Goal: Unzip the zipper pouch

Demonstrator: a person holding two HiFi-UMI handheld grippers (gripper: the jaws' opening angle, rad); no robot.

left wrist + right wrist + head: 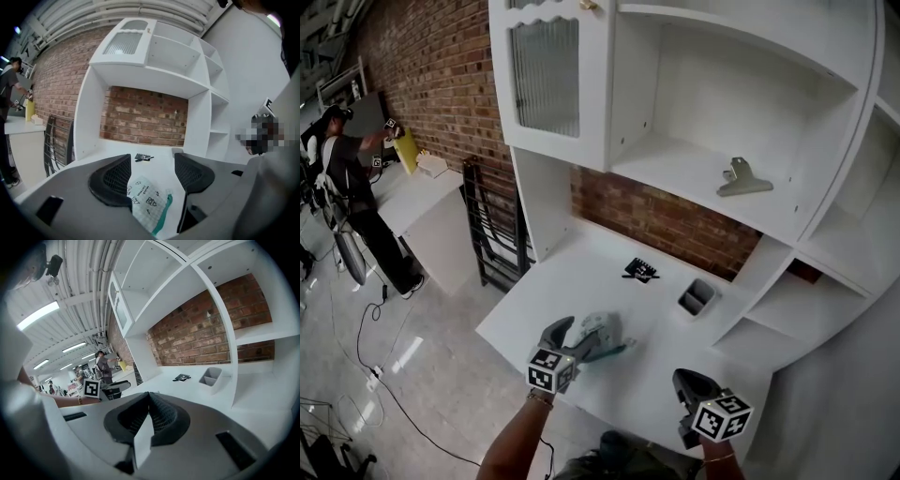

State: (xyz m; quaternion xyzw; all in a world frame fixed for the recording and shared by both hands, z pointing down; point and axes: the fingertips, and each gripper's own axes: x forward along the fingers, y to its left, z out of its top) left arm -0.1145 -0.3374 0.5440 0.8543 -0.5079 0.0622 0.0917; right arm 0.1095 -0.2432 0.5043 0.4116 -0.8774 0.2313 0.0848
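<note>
Right now L gripper (584, 336) (152, 171) sits lower centre of head view w/ jaws approx half apart, straddling the pouch (602, 336) (149, 204), which lies flat on the desk (581, 281). Pads aren't pressing it; bare desk shows btw pouch & the frame-right jaw. R gripper (686, 380) (149, 401), lower right, is fully closed on nothing, well apart from pouch.

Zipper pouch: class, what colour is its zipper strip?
Teal; the zipper pouch shows best in the left gripper view.
</note>
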